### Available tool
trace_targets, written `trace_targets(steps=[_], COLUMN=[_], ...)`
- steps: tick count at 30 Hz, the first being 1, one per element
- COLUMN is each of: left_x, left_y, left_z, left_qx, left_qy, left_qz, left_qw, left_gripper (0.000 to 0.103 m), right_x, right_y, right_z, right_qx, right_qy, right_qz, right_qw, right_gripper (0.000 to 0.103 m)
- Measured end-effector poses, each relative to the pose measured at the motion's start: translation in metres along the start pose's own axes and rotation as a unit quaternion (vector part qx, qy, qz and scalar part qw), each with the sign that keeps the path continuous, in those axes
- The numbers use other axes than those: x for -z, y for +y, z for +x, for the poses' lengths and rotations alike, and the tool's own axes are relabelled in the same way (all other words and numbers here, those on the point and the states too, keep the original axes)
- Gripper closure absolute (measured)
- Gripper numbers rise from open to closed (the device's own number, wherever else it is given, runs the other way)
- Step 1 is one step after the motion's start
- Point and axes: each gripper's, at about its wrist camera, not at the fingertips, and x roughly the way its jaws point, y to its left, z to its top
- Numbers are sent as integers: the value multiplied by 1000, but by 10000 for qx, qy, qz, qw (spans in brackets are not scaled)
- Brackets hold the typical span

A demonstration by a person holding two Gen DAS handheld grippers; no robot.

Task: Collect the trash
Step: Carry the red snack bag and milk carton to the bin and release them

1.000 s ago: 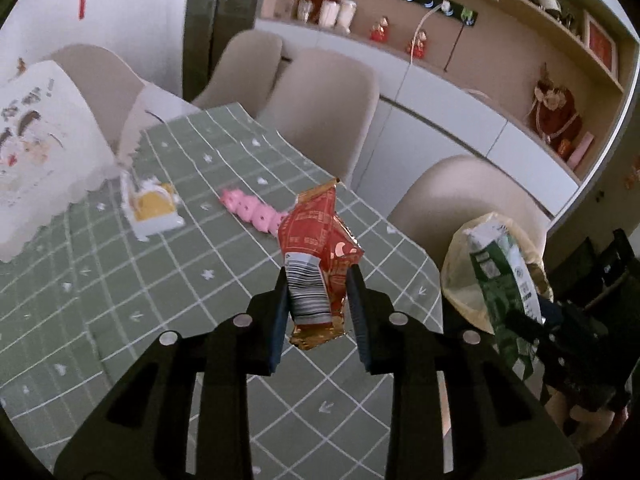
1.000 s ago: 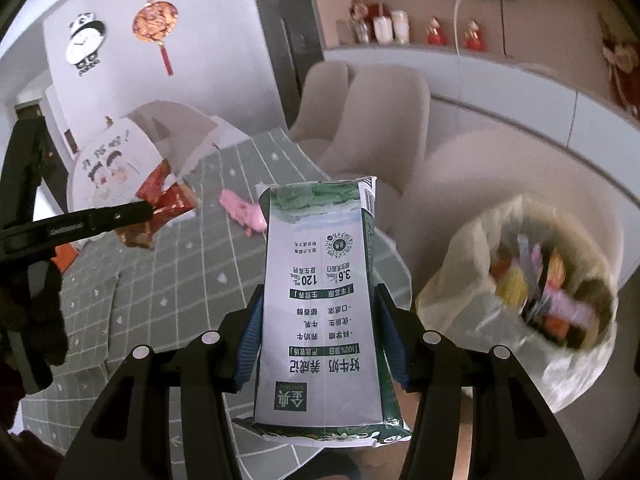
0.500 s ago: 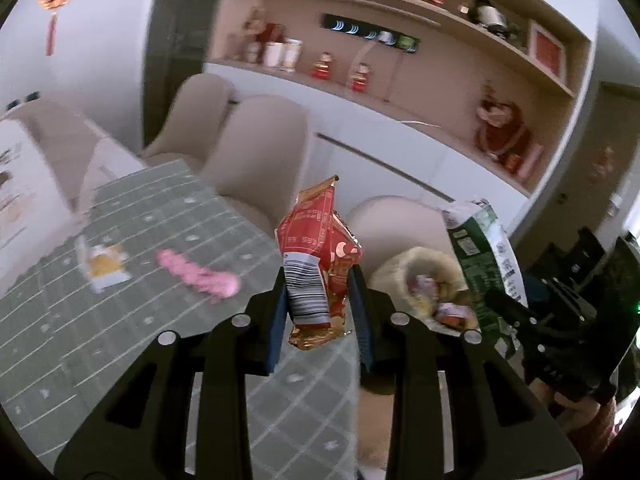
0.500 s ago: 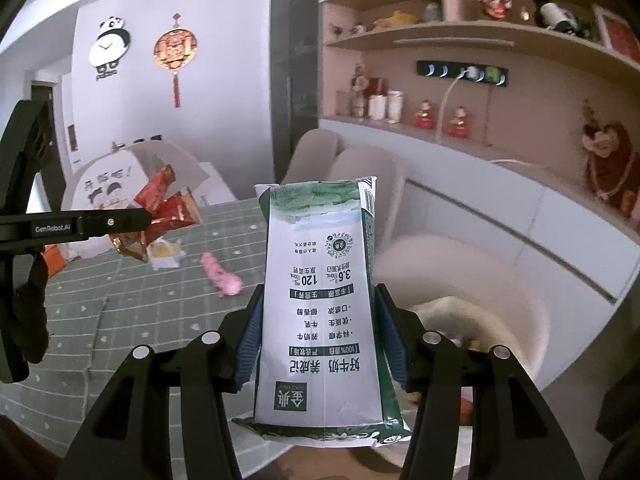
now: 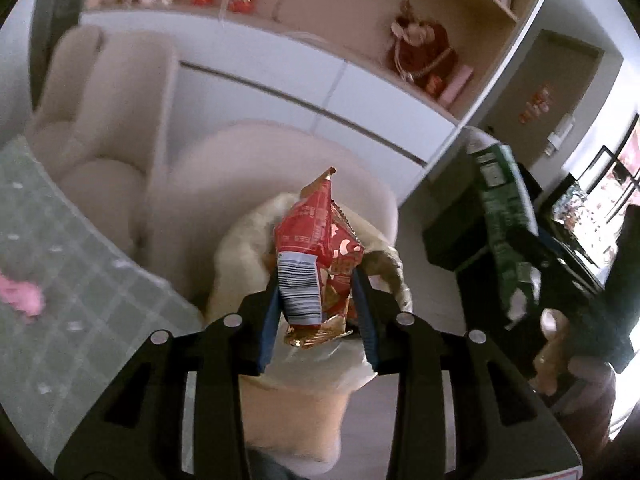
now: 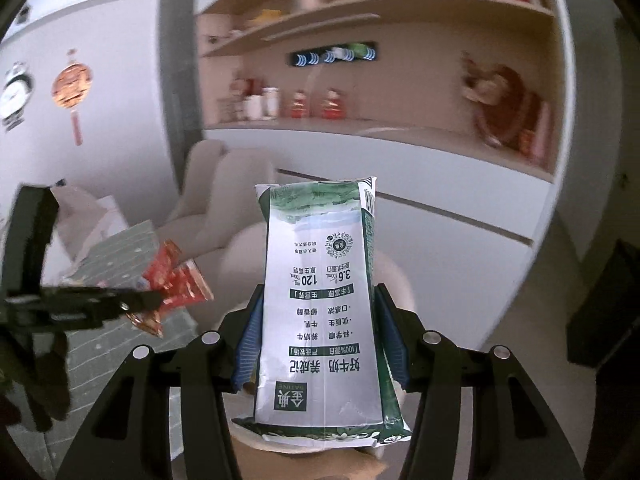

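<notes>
Left gripper (image 5: 318, 304): I have it clenched on a red snack wrapper (image 5: 316, 256), both blue-padded fingers (image 5: 269, 320) pressed against the lower half, barcode panel facing my camera
Wrapper position: held in the air directly over the mouth of a pale trash bag (image 5: 240, 264), which sits on a beige chair (image 5: 256, 160) beside the table
Right gripper (image 6: 318, 340): I have it gripping a green-and-white milk carton (image 6: 320, 300), squeezed from both sides, printed text upside down in my right view
Carton position: held upright in the air; in the left view it (image 5: 504, 216) shows blurred at the right edge, apart from the bag
Cross view: from the right camera I see the left gripper (image 6: 148, 300) at the left with the wrapper (image 6: 174, 280) sticking out of its tip
Table: green checked cloth (image 5: 60, 280) at left, a pink item (image 5: 20, 294) lying on it, too blurred for me to identify
Background: shelves (image 6: 360, 20) with red figurines, white cabinets below
</notes>
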Motion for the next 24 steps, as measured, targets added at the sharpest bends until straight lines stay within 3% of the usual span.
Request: trace_targets(steps=[4, 8, 11, 17, 21, 24], left_x=[-7, -9, -9, 10, 33, 49], left_y=[-4, 2, 9, 34, 55, 66], left_z=[54, 67, 51, -30, -76, -96], left_qx=[287, 80, -50, -600, -1061, -1409], left_qy=[266, 239, 68, -543, -887, -1083], left_qz=[-110, -156, -271, -300, -731, -997], left_qw=[9992, 9996, 9996, 9963, 9877, 9790], left_gripper=[59, 48, 42, 36, 34, 33], right_x=[6, 7, 6, 2, 13, 31], right_y=[-23, -35, -33, -15, 11, 28], right_z=[6, 17, 30, 84, 131, 164], right_qx=[241, 183, 12, -634, -1037, -1064], right_qy=[222, 297, 261, 375, 756, 1244], right_qz=[67, 130, 110, 291, 321, 150], right_qw=[9994, 9993, 9996, 9969, 9912, 9864], right_gripper=[53, 53, 53, 53, 53, 53])
